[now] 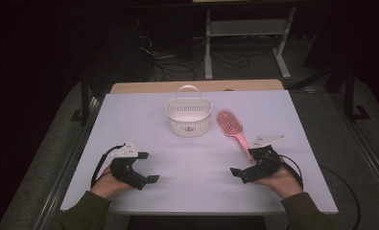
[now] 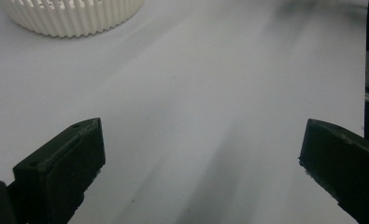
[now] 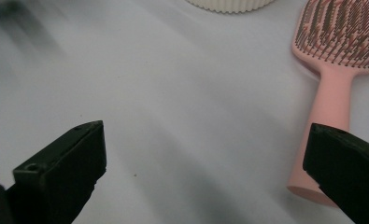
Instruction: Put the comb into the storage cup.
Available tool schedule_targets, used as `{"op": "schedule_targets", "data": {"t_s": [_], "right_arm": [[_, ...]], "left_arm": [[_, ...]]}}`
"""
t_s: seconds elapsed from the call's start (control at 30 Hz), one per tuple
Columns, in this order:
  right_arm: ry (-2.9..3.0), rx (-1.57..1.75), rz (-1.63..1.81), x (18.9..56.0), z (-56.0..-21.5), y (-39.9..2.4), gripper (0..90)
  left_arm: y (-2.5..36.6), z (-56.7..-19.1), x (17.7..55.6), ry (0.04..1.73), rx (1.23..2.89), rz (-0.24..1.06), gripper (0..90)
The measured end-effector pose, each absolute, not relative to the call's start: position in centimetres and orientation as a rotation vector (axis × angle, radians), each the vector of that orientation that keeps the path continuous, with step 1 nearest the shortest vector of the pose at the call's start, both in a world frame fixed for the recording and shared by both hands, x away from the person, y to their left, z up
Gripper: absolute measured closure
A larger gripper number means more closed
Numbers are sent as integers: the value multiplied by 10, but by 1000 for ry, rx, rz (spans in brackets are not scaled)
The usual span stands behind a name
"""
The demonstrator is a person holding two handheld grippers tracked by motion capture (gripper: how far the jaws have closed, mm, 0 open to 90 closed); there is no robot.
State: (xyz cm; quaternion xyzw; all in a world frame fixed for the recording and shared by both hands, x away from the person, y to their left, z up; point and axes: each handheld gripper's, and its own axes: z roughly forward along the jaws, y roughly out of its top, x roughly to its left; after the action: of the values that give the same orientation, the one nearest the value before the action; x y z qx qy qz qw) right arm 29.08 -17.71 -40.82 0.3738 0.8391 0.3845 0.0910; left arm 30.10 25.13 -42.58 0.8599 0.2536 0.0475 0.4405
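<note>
bench (image 1: 196,163): 1. White top, w/ a wood edge at the far side. Everything sits on it. Risk: the top looks smooth, so a sideways nudge would prob. send light things sliding instead of letting you grip them.

basket (image 1: 188,116): 1. White, slatted, loop handle up, upright, far-centre of the bench, apart from both your grippers. Looks empty, tho a small dark spot shows through the slats; can't tell what. Risk: it seems light, so if you drop the brush onto its rim it could tip or skid away.

brush (image 1: 231,126): 1. Pink hairbrush, flat on the bench, bristles up, just right of the basket w/o touching it; handle points back toward your right hand. Risk: handle lies low and flat, so if you close too high the jaws slip over it and flick it. Grab near the very end and the head may droop or swing and hit the basket wall.

left hand-held gripper (image 1: 146,167): 1. Jaws wide apart, nothing between them, near-left of the bench, aimed roughly toward the basket. Risk: low, unless you sweep it into the basket.

right hand-held gripper (image 1: 248,165): 1. Jaws wide apart, holding nothing; brush handle end sits just beside the outer jaw, not between the two. Risk: close now and you'd pinch air or shove the handle aside. Shift over so the handle is centred first.
</note>
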Motion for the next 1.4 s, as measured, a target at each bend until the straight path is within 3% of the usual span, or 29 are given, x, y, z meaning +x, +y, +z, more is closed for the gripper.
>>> {"op": "schedule_targets", "data": {"t_s": [1.4], "right_arm": [[2484,1135,1132,325,-398,-169,0]], "left_arm": [[251,-425,300,625,2128,108,0]]}}
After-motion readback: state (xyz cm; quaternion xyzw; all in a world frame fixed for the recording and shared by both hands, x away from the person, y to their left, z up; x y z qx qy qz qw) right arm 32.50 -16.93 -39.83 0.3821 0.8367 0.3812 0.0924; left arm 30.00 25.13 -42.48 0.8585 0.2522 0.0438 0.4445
